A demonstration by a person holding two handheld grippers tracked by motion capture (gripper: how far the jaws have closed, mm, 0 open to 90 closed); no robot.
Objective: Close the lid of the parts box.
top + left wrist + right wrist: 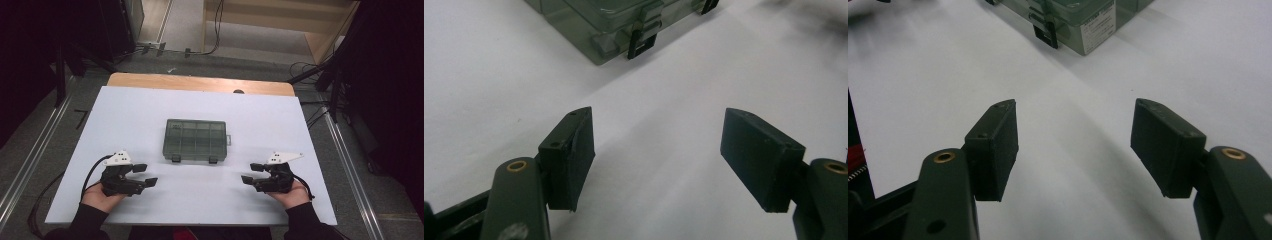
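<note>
A smoky translucent compartment box [195, 139] lies shut in the middle of the white table, its two dark latches facing me. My left gripper [146, 175] rests near the front left, pointing right, jaws open and empty. My right gripper [253, 173] mirrors it at the front right, pointing left, also open and empty. In the left gripper view the box corner [611, 27] with a latch sits beyond the gripper [656, 150]. In the right gripper view the box [1083, 22] with a white label lies ahead of the gripper [1075, 145].
The white board [125, 125] covers a wooden table whose far edge [200, 82] shows. Cables trail from both grippers. Metal rails run along the floor on both sides, and dark stands and cables sit beyond the table.
</note>
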